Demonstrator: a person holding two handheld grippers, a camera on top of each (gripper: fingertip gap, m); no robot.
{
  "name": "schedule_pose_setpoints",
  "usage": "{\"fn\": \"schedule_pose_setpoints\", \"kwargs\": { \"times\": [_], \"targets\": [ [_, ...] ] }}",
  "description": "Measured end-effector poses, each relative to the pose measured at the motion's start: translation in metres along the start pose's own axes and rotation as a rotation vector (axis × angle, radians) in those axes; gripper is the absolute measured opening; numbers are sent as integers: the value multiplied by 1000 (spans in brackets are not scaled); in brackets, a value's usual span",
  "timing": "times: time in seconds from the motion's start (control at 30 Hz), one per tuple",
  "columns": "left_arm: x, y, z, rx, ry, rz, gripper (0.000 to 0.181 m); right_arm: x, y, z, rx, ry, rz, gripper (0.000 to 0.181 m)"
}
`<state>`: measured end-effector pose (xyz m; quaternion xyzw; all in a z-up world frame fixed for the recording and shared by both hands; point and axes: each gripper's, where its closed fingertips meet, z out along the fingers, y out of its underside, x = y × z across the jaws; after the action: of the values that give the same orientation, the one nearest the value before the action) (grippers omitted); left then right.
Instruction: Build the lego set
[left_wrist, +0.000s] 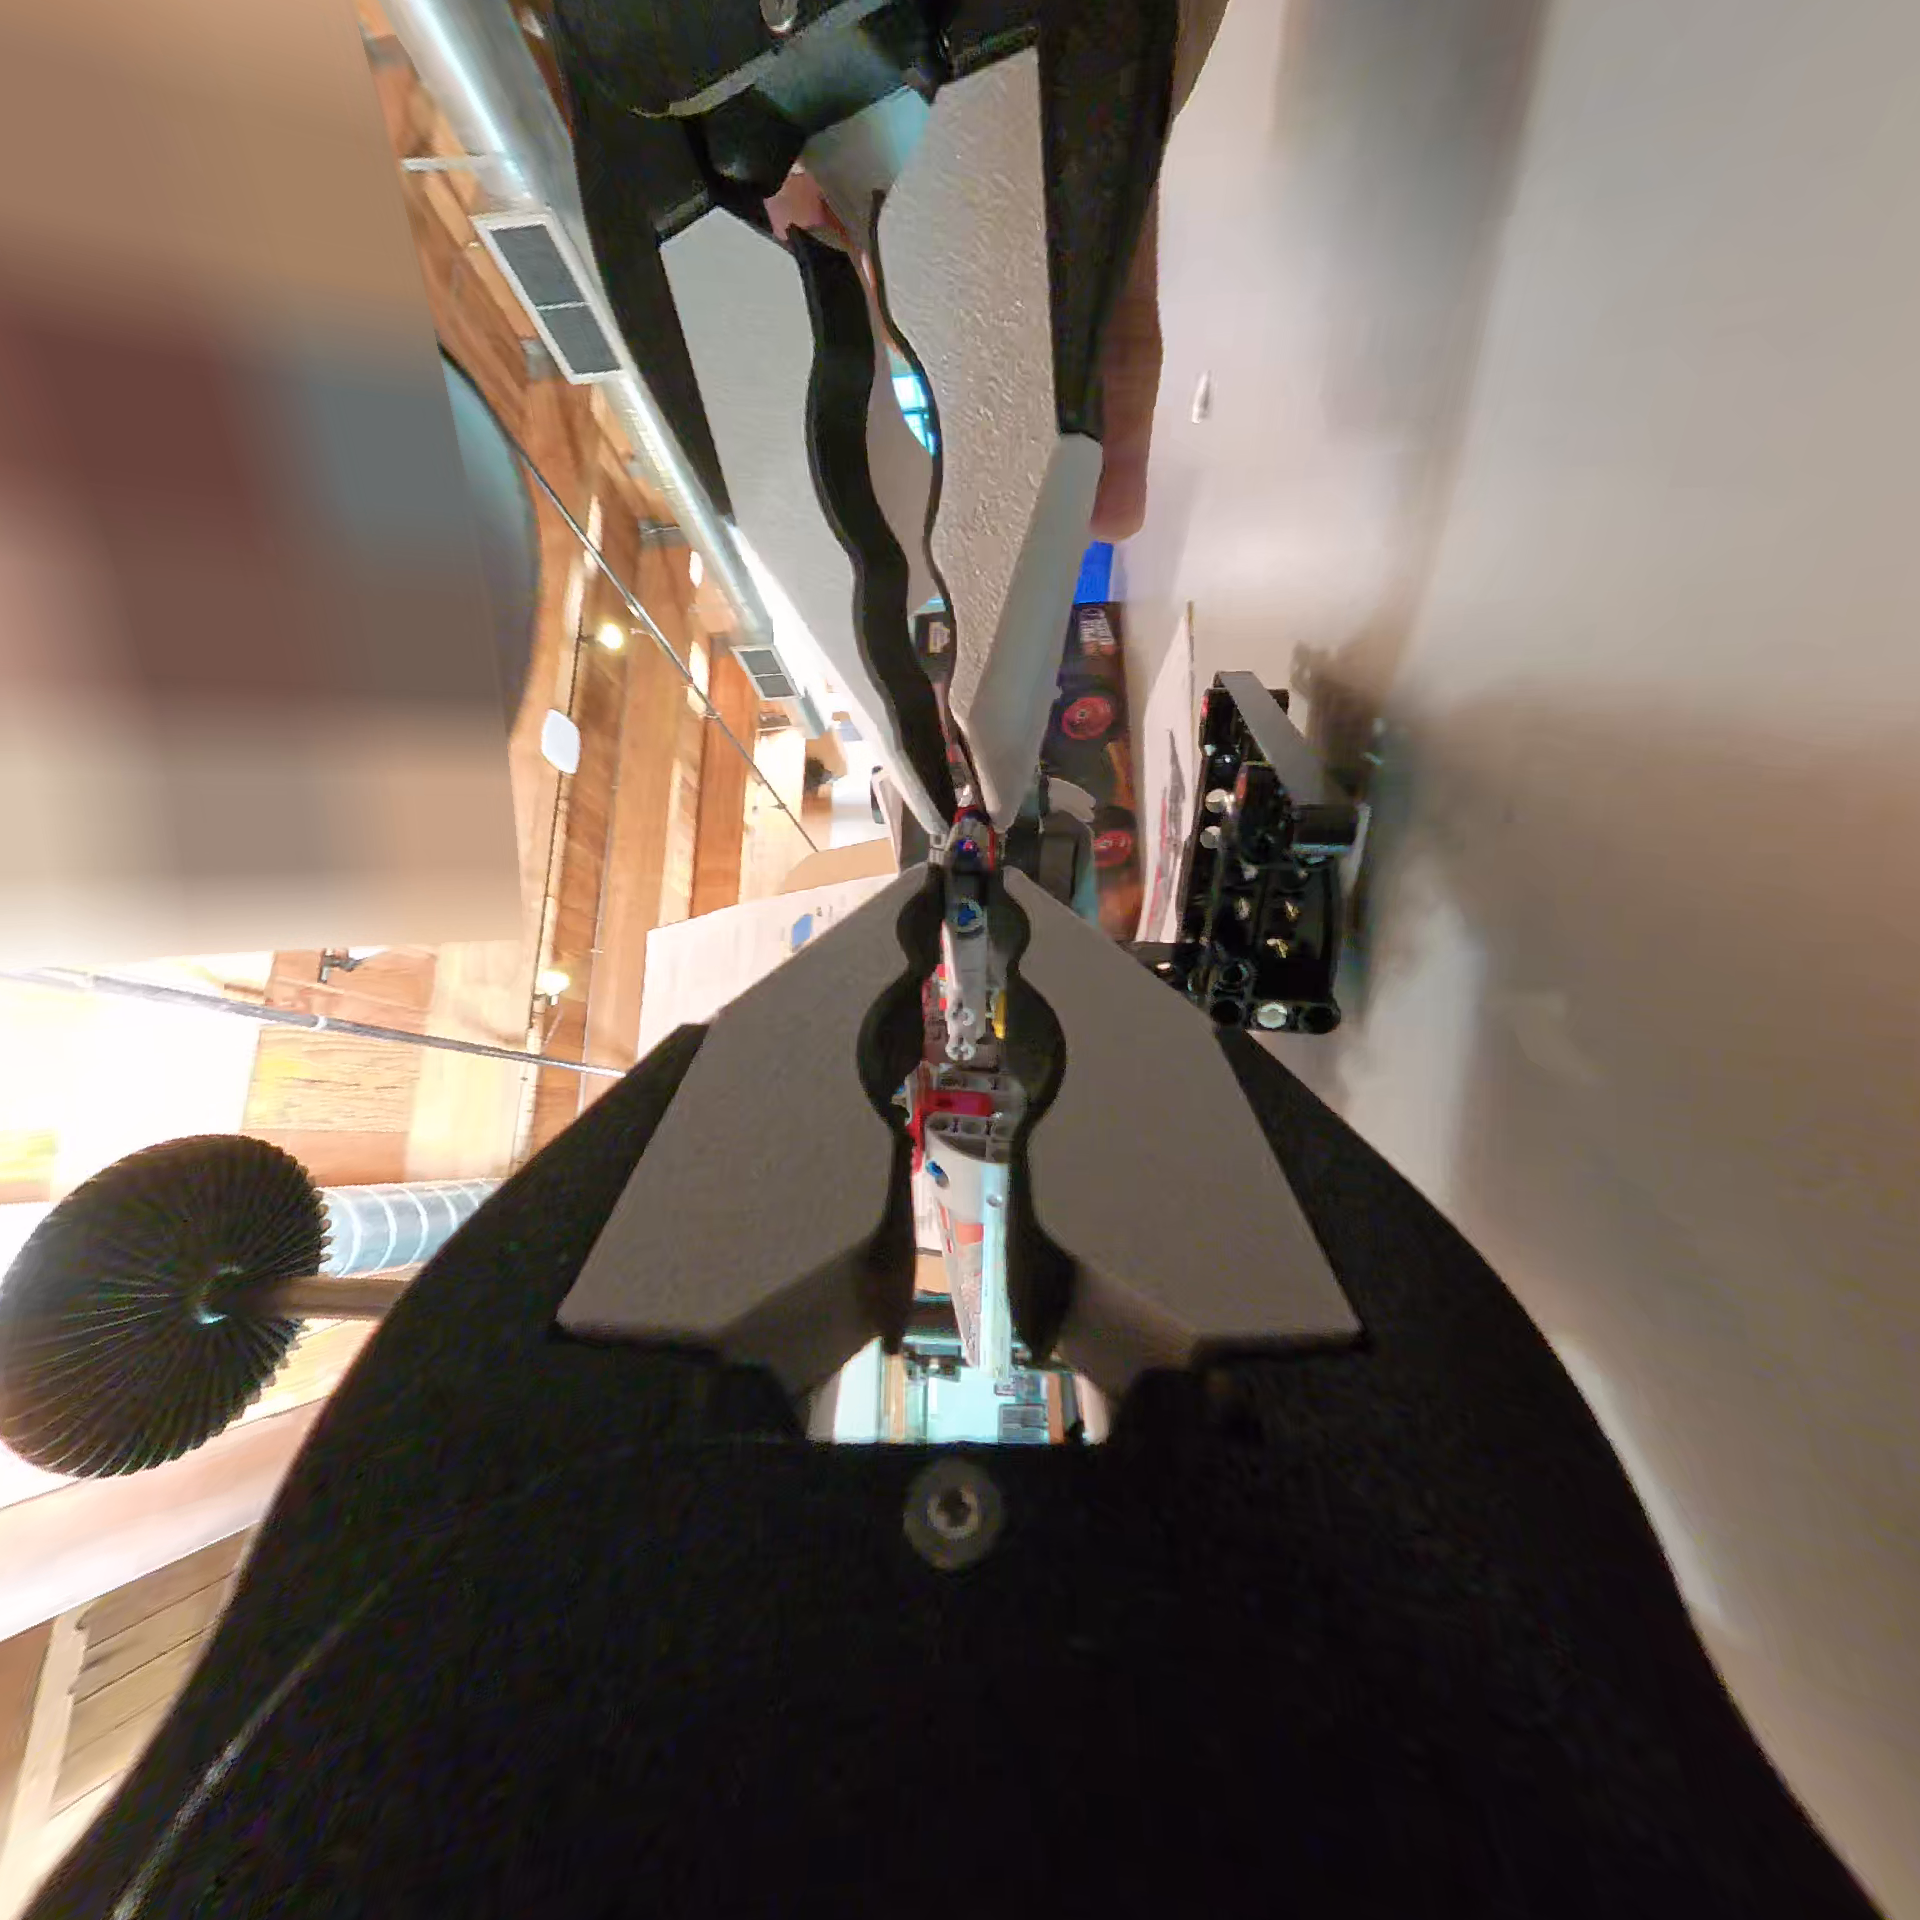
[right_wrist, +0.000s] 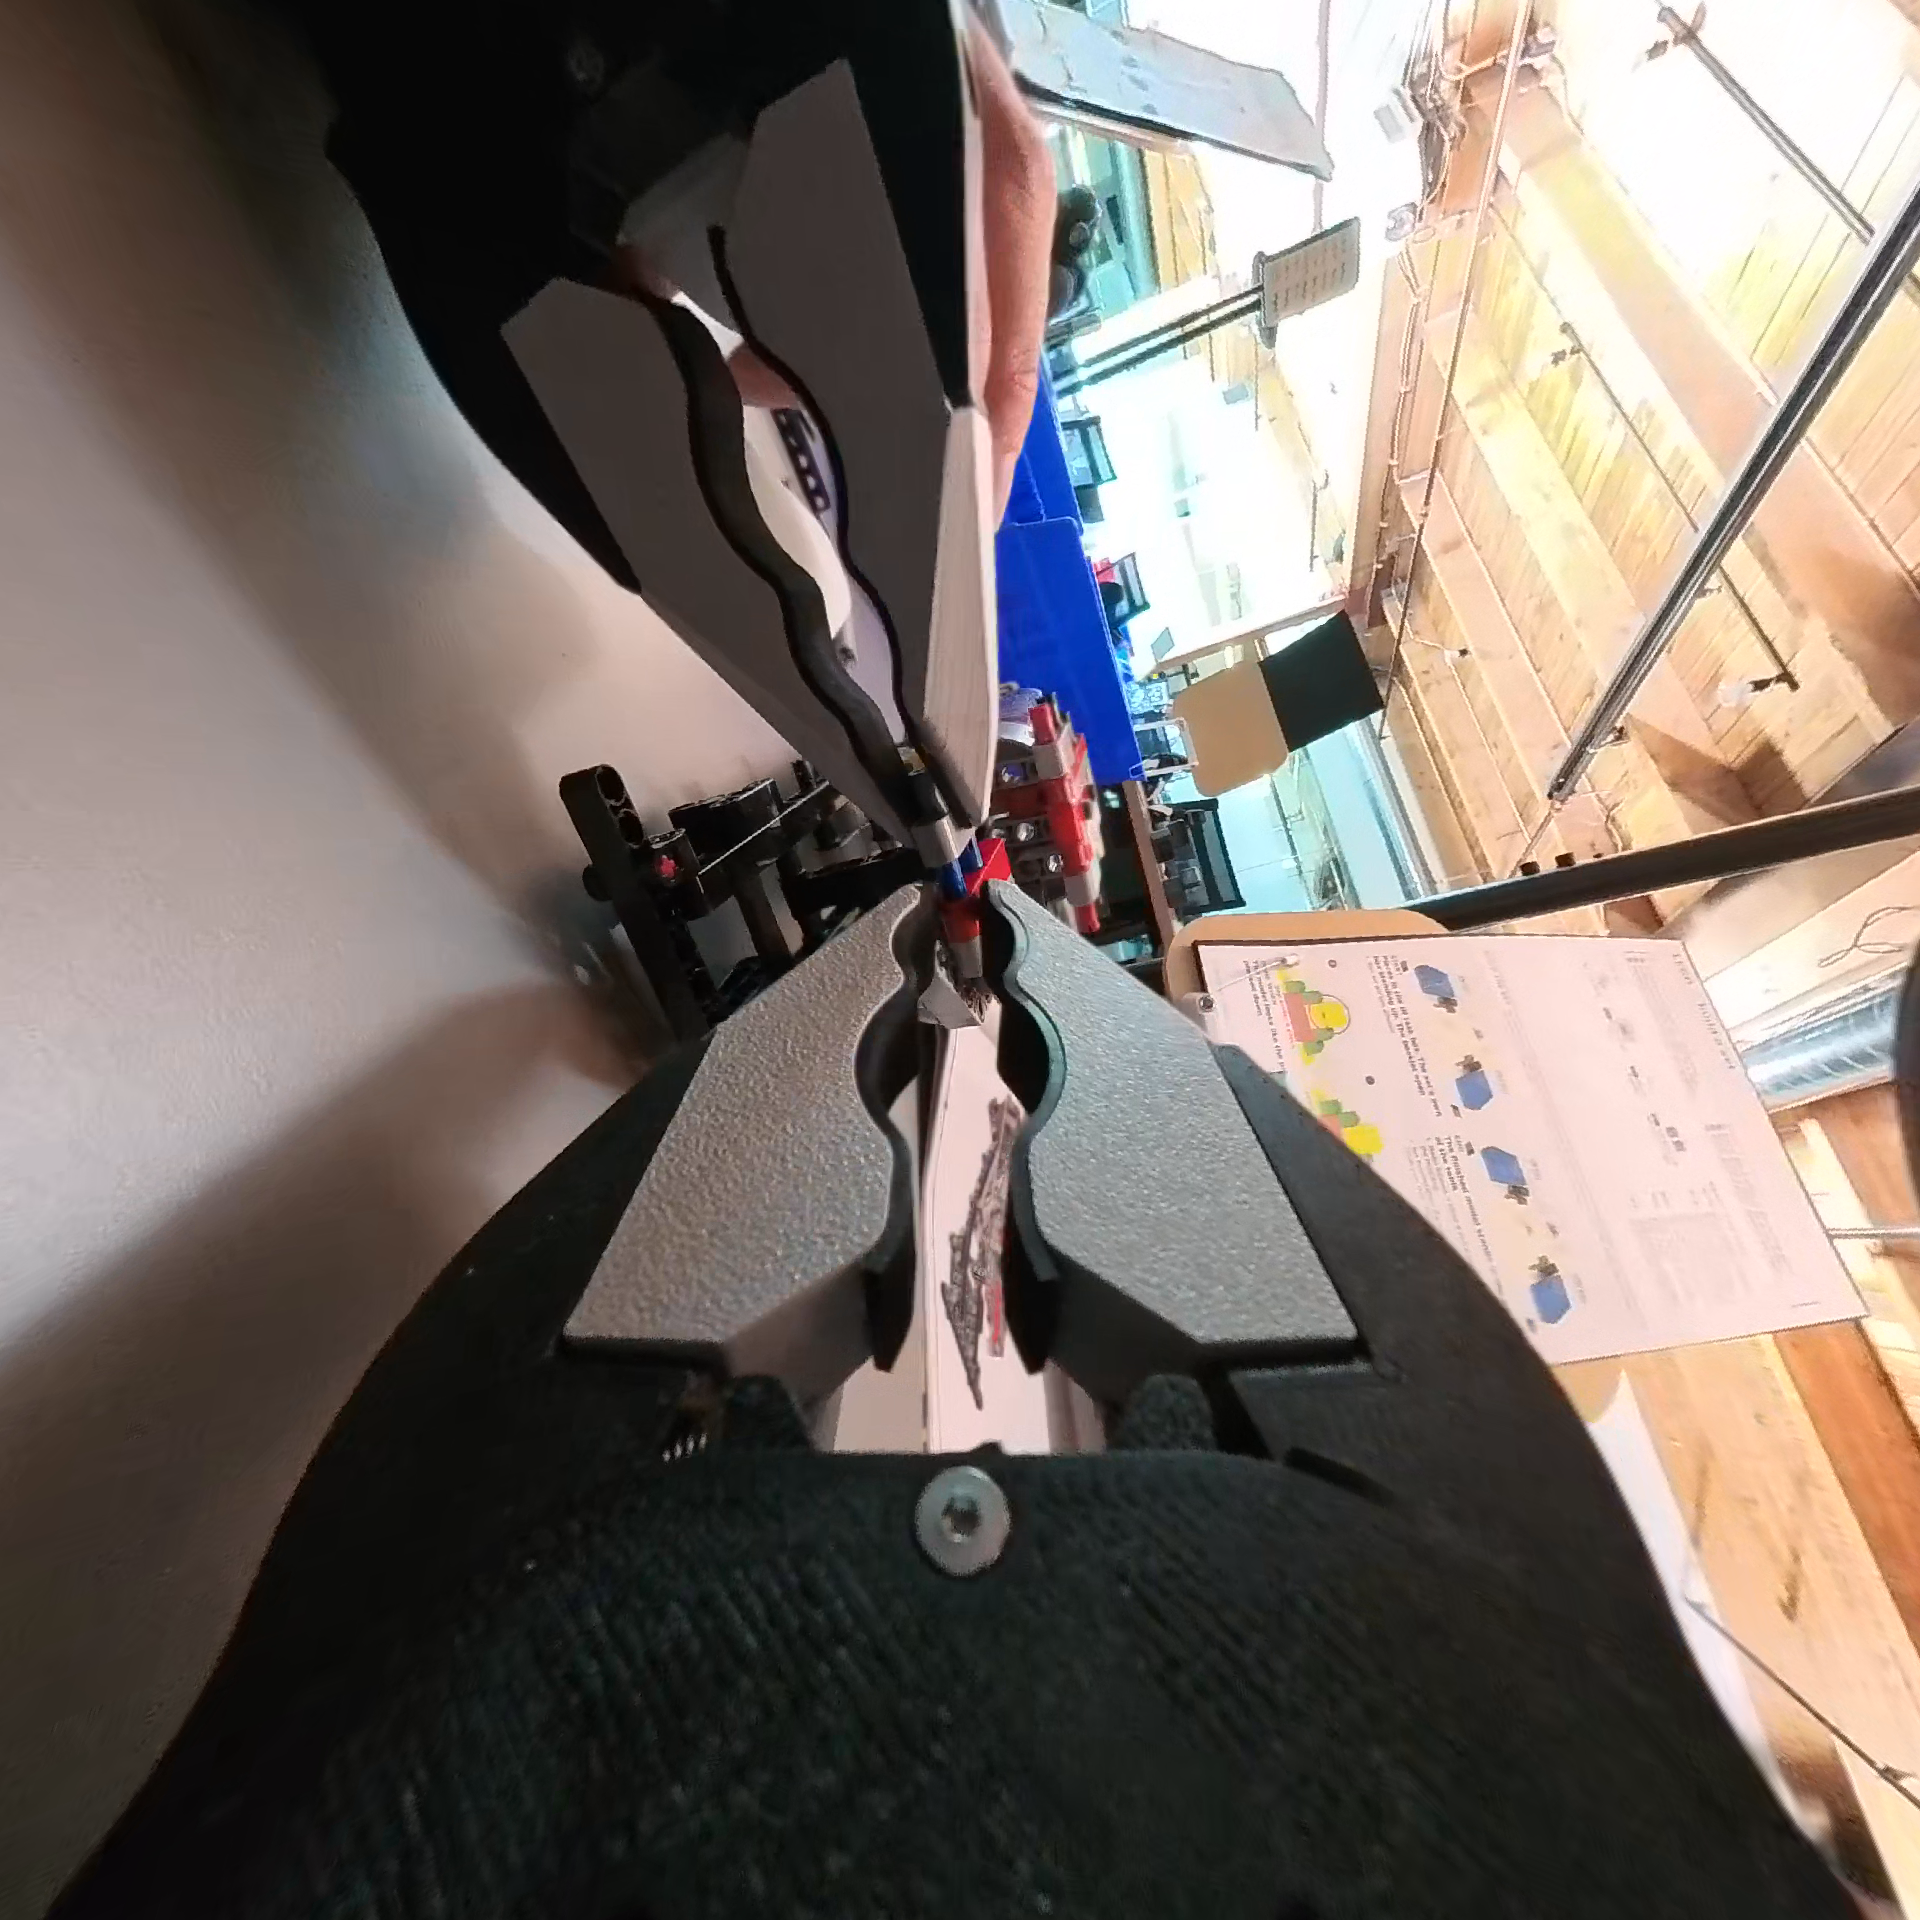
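Observation:
Both views are turned on their side. My left gripper (left_wrist: 968, 883) is shut on a slim grey lego beam (left_wrist: 968, 951) with a blue pin. My right gripper (left_wrist: 971, 826) comes in from the top of the left wrist view and meets it tip to tip. In the right wrist view my right gripper (right_wrist: 958, 920) is shut on a small red and grey lego piece (right_wrist: 961, 935). The left gripper (right_wrist: 938, 826) reaches in from above, and its grey part with a blue end touches that piece. A black lego frame (left_wrist: 1268, 883) stands on the white table (left_wrist: 1610, 935); it also shows in the right wrist view (right_wrist: 707, 862).
A red and grey lego assembly (right_wrist: 1049, 821) stands behind the grippers. A printed instruction sheet (right_wrist: 1507, 1122) leans on a stand. The lego box (left_wrist: 1091, 707) and an open booklet (right_wrist: 977, 1216) lie on the table. Blue bins (right_wrist: 1049, 644) stand farther back.

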<state>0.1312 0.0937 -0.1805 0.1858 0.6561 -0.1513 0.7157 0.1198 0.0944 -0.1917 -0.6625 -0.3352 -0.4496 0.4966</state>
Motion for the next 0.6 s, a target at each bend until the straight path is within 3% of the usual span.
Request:
{"fn": "schedule_pose_setpoints", "kwargs": {
  "times": [0.6],
  "targets": [
    [6,-10,8,-1,-34,21,5,-1,6,-11,-5,-22,53,8]
  ]
}}
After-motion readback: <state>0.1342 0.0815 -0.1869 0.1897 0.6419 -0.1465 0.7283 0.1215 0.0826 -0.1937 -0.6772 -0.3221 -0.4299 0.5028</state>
